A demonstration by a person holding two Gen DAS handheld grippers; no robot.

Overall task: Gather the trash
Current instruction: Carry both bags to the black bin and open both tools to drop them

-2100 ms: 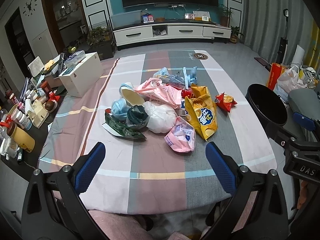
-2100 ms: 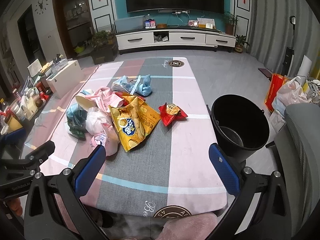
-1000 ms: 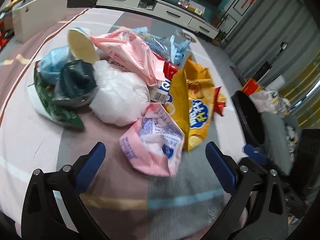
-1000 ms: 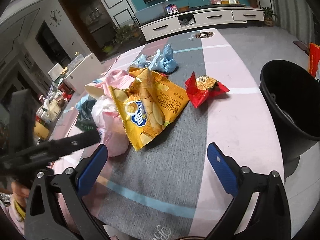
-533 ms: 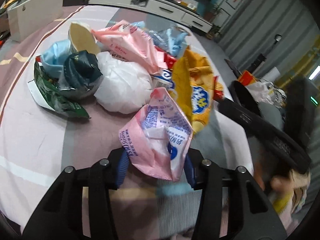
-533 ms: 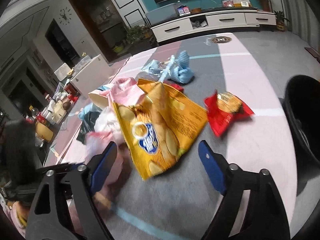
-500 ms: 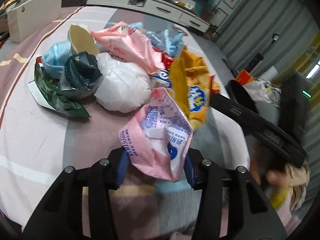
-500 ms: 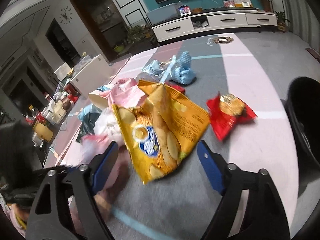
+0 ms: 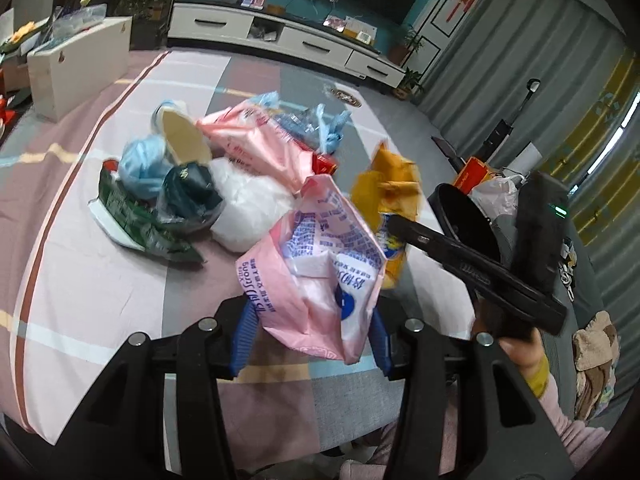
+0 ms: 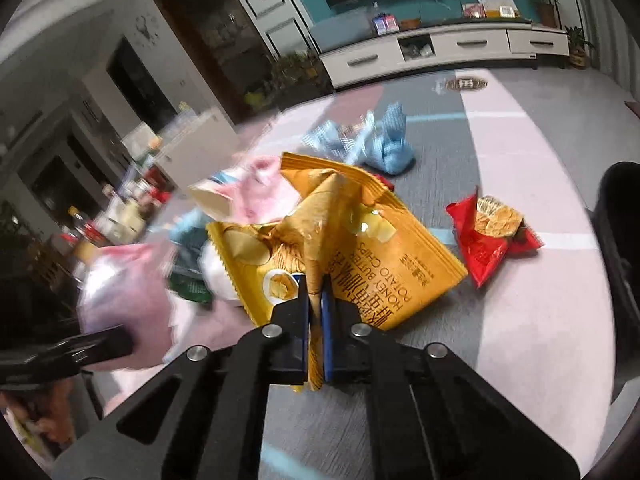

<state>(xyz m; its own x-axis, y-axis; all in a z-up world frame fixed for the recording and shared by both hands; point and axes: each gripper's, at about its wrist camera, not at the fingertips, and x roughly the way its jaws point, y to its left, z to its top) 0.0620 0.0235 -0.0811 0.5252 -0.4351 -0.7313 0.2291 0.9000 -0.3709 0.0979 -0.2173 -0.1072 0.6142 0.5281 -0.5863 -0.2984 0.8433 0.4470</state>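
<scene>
My left gripper (image 9: 308, 320) is shut on a pink and white plastic packet (image 9: 316, 264), held a little above the striped tablecloth (image 9: 100, 280). My right gripper (image 10: 315, 300) is shut on a fold of the yellow potato chip bag (image 10: 360, 240), which is crumpled upward; that bag (image 9: 388, 200) shows behind the packet in the left wrist view. The right gripper's body (image 9: 480, 272) crosses the right side of the left wrist view. A black bin (image 9: 468, 216) stands off the table's right edge. A red snack wrapper (image 10: 492, 236) lies to the right of the chip bag.
More trash lies in a heap on the cloth: a pink bag (image 9: 256, 144), a white bag (image 9: 248, 208), a dark green bag (image 9: 188, 192), a green packet (image 9: 136, 220), blue wrappers (image 10: 380, 140) and a paper cup (image 9: 180, 136). A white box (image 9: 76, 68) stands far left.
The left gripper closed on the pink packet and lifted it off the cloth. The right gripper closed on the yellow chip bag, which has crumpled upward between its pads.
</scene>
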